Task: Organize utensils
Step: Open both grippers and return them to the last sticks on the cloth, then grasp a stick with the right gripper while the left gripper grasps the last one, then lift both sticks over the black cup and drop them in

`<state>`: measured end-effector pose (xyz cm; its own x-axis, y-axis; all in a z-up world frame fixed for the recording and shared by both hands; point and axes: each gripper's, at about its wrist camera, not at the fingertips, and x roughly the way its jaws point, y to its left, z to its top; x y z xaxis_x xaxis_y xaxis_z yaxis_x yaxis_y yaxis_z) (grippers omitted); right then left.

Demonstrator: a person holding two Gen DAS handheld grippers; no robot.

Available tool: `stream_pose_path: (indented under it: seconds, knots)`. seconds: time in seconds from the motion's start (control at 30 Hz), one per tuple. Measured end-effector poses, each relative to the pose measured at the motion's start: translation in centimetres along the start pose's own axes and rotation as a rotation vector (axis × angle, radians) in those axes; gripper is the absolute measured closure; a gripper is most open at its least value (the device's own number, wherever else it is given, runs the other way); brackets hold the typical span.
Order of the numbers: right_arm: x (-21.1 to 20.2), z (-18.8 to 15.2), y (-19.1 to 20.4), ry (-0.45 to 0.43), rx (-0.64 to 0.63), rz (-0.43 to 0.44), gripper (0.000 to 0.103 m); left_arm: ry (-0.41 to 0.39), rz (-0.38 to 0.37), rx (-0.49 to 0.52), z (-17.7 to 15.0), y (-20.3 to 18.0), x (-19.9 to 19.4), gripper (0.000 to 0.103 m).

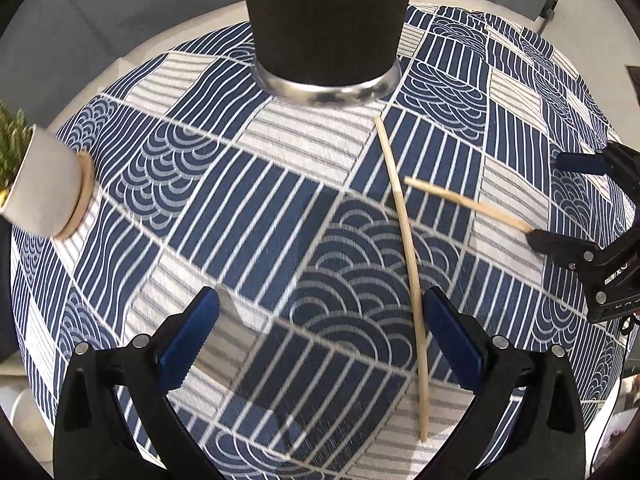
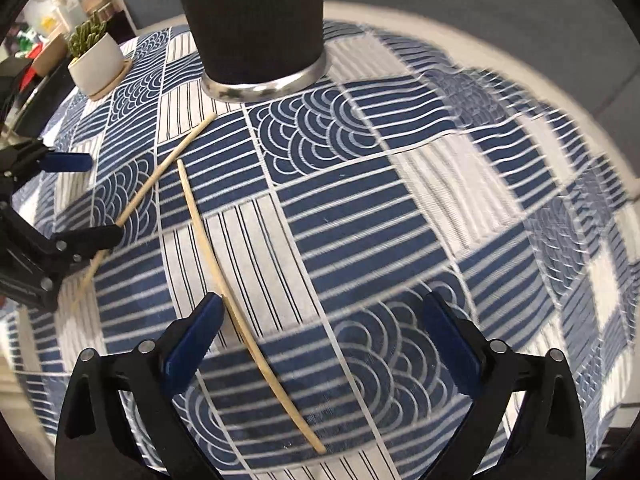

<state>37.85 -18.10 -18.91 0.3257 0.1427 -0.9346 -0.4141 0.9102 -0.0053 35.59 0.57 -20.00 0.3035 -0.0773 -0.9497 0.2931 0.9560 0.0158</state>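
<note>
Two wooden chopsticks lie on the blue-and-white patterned tablecloth. One chopstick (image 1: 408, 248) runs lengthwise just inside my left gripper's right finger; it also shows in the right wrist view (image 2: 156, 178), passing the left gripper (image 2: 94, 200). The other chopstick (image 2: 240, 304) lies between my right gripper's fingers, close to the left one; it shows in the left wrist view (image 1: 464, 200) beside the right gripper (image 1: 560, 200). My left gripper (image 1: 320, 332) and my right gripper (image 2: 320, 336) are open and empty. A tall black cup (image 1: 324, 24) with a metal base stands ahead, also in the right wrist view (image 2: 252, 20).
A small white pot with a green plant (image 2: 96, 60) stands on a wooden coaster at the table's left; it shows at the left in the left wrist view (image 1: 44, 188). The round table's pale rim (image 2: 500, 28) curves behind the cup. Shelves with clutter stand beyond the far left.
</note>
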Motion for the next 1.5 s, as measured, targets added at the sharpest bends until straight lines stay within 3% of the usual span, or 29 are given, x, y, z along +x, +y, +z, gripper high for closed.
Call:
stream_pose_path:
  seconds: [0.2,0.27,0.3,0.33,0.4,0.43,0.5,0.57,0.9,1.03,1.3,1.5]
  knots:
    - [0.8,2.5,0.4,0.066,-0.041,0.006,0.008,-0.020,-0.011,0.022,0.3,0.2,0.2,0.004]
    - [0.7,2.8,0.4,0.065,-0.032,0.002,0.018,-0.025,-0.005,0.009,0.3,0.3,0.0,0.009]
    - [0.4,2.9,0.5,0.055,-0.040,0.005,0.041,-0.035,-0.003,0.001,0.2,0.5,-0.2,0.018]
    - [-0.2,3.0,0.6,0.044,-0.049,0.010,0.070,-0.045,-0.003,-0.006,0.1,0.8,-0.5,0.024]
    - [-0.7,3.1,0.7,0.052,-0.048,0.014,0.098,-0.056,0.004,-0.026,-0.1,1.5,-1.1,0.046]
    - [-0.8,2.9,0.8,0.055,-0.064,0.004,0.098,-0.060,0.004,-0.034,-0.4,1.9,-1.3,0.053]
    - [-1.0,2.5,0.9,0.042,-0.078,-0.012,0.098,-0.062,0.002,-0.054,-0.9,2.8,-1.7,0.091]
    - [-1.2,2.1,0.7,0.036,-0.059,-0.016,0.098,-0.057,-0.022,-0.067,-1.4,3.6,-1.9,0.098]
    - [-3.9,-1.0,-1.7,-0.046,0.074,0.011,0.098,-0.053,-0.065,-0.155,-4.5,6.2,-4.0,0.098]
    - [-7.5,-0.3,-2.0,-0.136,0.095,0.037,0.098,-0.090,-0.024,-0.143,-4.1,6.9,-6.4,0.098]
    - [-13.1,4.6,-2.5,-0.330,0.029,0.056,0.098,-0.185,0.056,-0.160,-1.3,8.5,-10.8,0.098]
    - [-16.2,7.4,-2.5,-0.412,0.023,0.051,0.098,-0.225,0.078,-0.150,2.0,8.8,-12.8,0.098]
